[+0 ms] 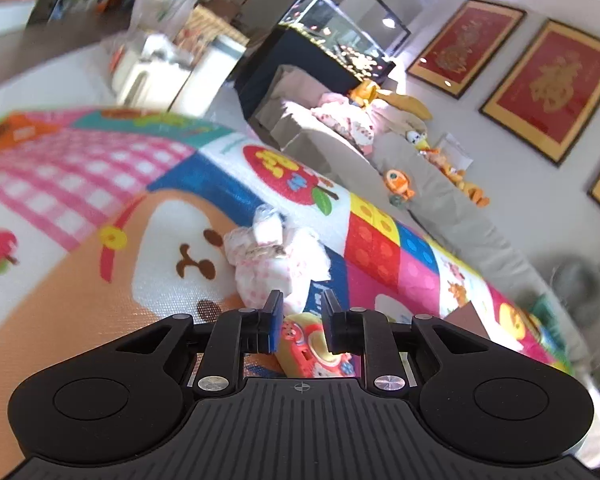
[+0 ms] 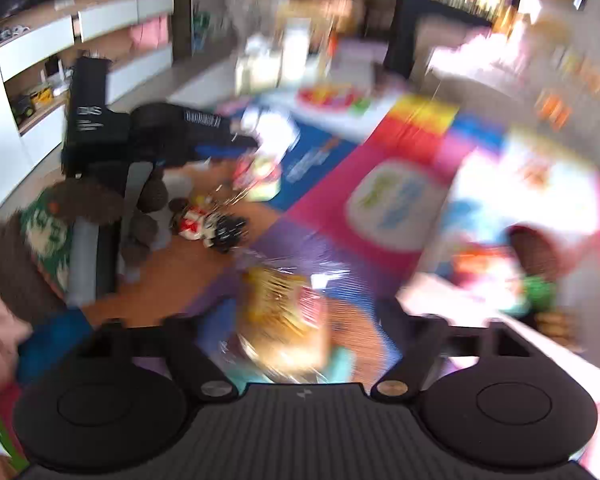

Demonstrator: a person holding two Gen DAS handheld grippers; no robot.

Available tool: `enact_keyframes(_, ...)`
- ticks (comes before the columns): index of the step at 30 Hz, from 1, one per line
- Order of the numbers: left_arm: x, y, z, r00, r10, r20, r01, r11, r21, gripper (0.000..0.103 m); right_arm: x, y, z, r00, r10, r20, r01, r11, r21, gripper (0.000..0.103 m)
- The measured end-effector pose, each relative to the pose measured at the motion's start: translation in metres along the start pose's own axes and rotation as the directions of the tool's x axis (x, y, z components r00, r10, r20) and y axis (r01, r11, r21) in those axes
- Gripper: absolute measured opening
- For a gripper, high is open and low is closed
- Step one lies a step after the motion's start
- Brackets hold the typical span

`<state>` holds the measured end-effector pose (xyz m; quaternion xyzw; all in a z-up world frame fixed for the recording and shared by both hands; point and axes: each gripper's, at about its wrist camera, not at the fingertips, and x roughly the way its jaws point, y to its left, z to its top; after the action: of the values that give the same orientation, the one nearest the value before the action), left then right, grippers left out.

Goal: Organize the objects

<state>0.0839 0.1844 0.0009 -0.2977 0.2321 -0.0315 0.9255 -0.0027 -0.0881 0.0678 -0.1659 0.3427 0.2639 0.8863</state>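
My left gripper (image 1: 303,304) hangs low over the colourful play mat (image 1: 80,184), jaws narrow and shut on a pink and red toy (image 1: 306,346) that sits deep between the fingers. Just beyond its tips lies a plastic-wrapped white and pink soft bundle (image 1: 272,256). The right wrist view is badly blurred. There my right gripper (image 2: 296,332) stands wide open above a shiny wrapped yellow and red toy (image 2: 284,312) lying on the mat, and its pads do not press on it. The left gripper (image 2: 240,142) shows at upper left, with the pink and red toy (image 2: 260,174) at its tips.
A grey sofa (image 1: 452,216) with soft toys borders the mat's far right, and a dark fish tank stand (image 1: 300,64) lies beyond. A person's brown fuzzy sleeve (image 2: 16,264) holds the left handle. A small black and red toy (image 2: 214,228) lies nearby. A white box (image 2: 480,304) with toys is at right.
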Motion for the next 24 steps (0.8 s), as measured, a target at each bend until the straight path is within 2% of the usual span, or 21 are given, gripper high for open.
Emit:
enact_keyframes(1,-0.007,-0.007,-0.001,1.000,-0.002,0.010,0.002,1.000,0.026,0.022,-0.012,0.001,-0.011,1.000,-0.011,0.023,0.011,1.000,-0.019,0.100)
enact_keyframes(5,-0.042,-0.035,-0.007,0.999,-0.037,-0.007,0.038,0.994,0.100,0.022,-0.026,-0.003,-0.055,1.000,-0.016,-0.020,0.015,0.998,-0.054,0.100)
enact_keyframes(6,-0.051,-0.045,-0.010,0.999,-0.041,-0.033,0.045,0.990,0.137,0.022,-0.026,-0.004,-0.065,0.999,-0.046,-0.025,0.044,0.997,-0.069,0.100)
enact_keyframes(8,-0.066,-0.063,-0.017,0.994,-0.055,-0.093,0.073,0.977,0.200,0.022,-0.029,-0.013,-0.078,0.990,-0.140,0.024,0.141,0.987,-0.079,0.100)
enact_keyframes(10,-0.076,-0.081,-0.026,0.981,-0.057,-0.187,0.098,0.971,0.217,0.022,-0.027,-0.031,-0.082,0.962,-0.269,0.045,0.271,0.962,-0.038,0.100)
enact_keyframes(11,-0.078,-0.087,-0.031,0.972,-0.057,-0.229,0.106,0.973,0.205,0.022,-0.026,-0.044,-0.082,0.953,-0.299,0.038,0.299,0.954,0.018,0.100)
enact_keyframes(12,-0.078,-0.094,-0.037,0.959,-0.055,-0.277,0.110,0.976,0.190,0.022,-0.026,-0.058,-0.083,0.958,-0.287,0.026,0.283,0.954,0.098,0.100)
enact_keyframes(15,-0.072,-0.114,-0.052,0.930,-0.035,-0.366,0.113,0.974,0.196,0.022,-0.028,-0.090,-0.089,0.988,-0.151,0.026,0.134,0.935,0.328,0.100)
enact_keyframes(17,-0.063,-0.124,-0.060,0.922,-0.017,-0.388,0.107,0.972,0.212,0.022,-0.032,-0.092,-0.096,0.992,-0.114,0.050,0.086,0.922,0.378,0.100)
enact_keyframes(21,-0.043,-0.143,-0.074,0.932,0.077,-0.355,0.035,0.954,0.298,0.022,-0.041,-0.077,-0.104,0.991,-0.079,0.104,0.037,0.933,0.357,0.100)
enact_keyframes(24,-0.037,-0.155,-0.083,0.943,0.110,-0.314,0.021,0.922,0.388,0.022,-0.051,-0.056,-0.104,0.989,-0.037,0.140,-0.004,0.959,0.284,0.100)
